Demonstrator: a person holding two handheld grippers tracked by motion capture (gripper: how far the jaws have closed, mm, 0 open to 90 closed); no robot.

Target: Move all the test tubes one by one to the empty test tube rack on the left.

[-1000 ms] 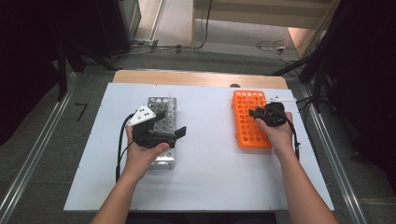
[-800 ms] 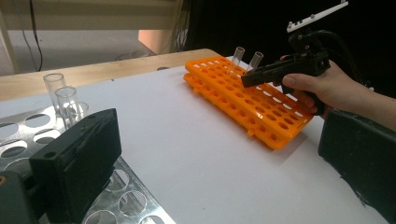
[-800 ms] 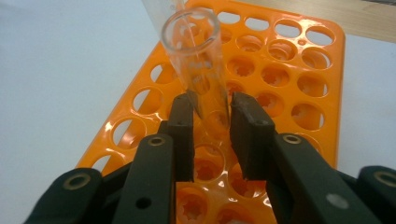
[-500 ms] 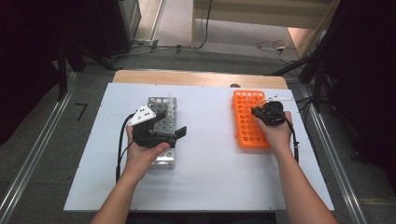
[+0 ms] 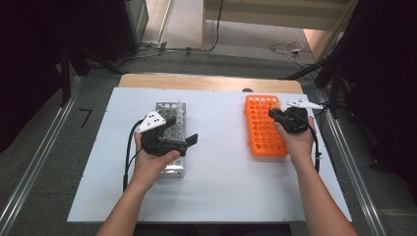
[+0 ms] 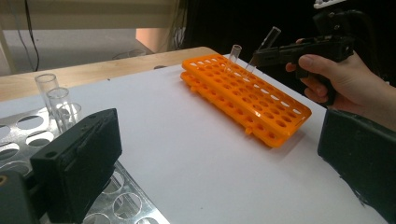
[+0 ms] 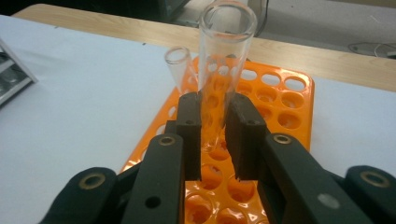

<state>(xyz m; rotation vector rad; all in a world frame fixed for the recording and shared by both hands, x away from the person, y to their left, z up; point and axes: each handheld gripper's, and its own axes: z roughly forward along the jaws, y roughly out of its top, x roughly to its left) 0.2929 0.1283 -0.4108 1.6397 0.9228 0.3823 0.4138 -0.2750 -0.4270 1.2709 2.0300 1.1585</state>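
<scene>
An orange tube rack (image 5: 264, 138) lies on the right of the white table. My right gripper (image 5: 273, 114) hovers over its far end, shut on a clear glass test tube (image 7: 223, 70) that points steeply down at the holes. A second glass tube (image 7: 180, 69) leans in a hole at the rack's far corner. On the left, a metal rack (image 5: 170, 166) holds a few glass tubes (image 5: 179, 107) at its far end. My left gripper (image 5: 189, 143) is above that rack with its jaws pointing right, open and with nothing between them (image 6: 217, 168).
The white table top (image 5: 216, 191) stretches between the two racks and toward the near edge. A wooden strip (image 5: 206, 82) runs along the far edge. Cables trail from both grippers down along the forearms.
</scene>
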